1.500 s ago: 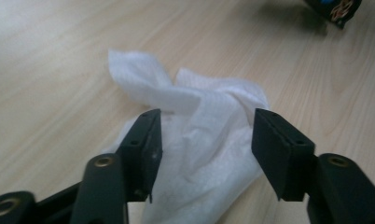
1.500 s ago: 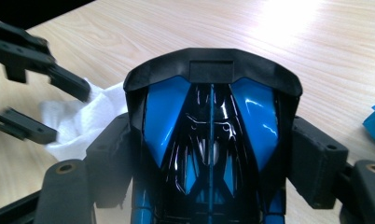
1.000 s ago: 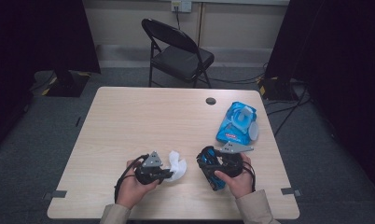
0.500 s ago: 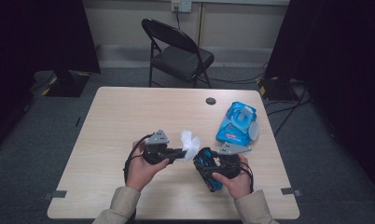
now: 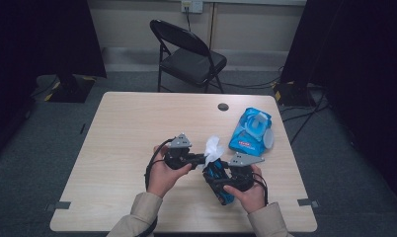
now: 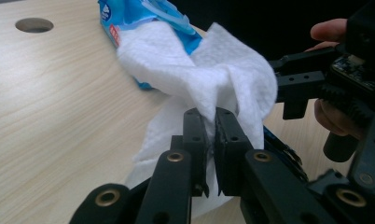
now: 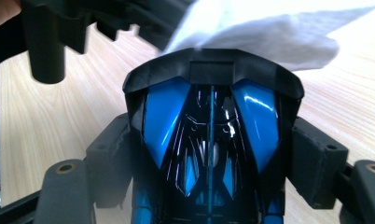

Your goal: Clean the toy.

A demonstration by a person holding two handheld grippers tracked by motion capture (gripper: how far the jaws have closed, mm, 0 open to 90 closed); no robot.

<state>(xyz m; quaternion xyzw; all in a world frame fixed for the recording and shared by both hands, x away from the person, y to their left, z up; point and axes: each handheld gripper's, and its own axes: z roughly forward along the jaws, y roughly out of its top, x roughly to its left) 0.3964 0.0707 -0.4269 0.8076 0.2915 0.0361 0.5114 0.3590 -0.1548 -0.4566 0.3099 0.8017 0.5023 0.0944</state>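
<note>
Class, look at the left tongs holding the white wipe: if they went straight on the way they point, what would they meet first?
Probably the blue toy car gripped in the right tongs, just past the white wipe that the left tongs pinch; depth is hard to judge.

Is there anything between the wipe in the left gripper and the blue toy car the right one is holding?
Nothing visible. The left gripper pinches the white wipe and holds it right at the end of the blue and black toy car, which the right gripper clamps by its sides. The wipes pack lies off to the side.
</note>
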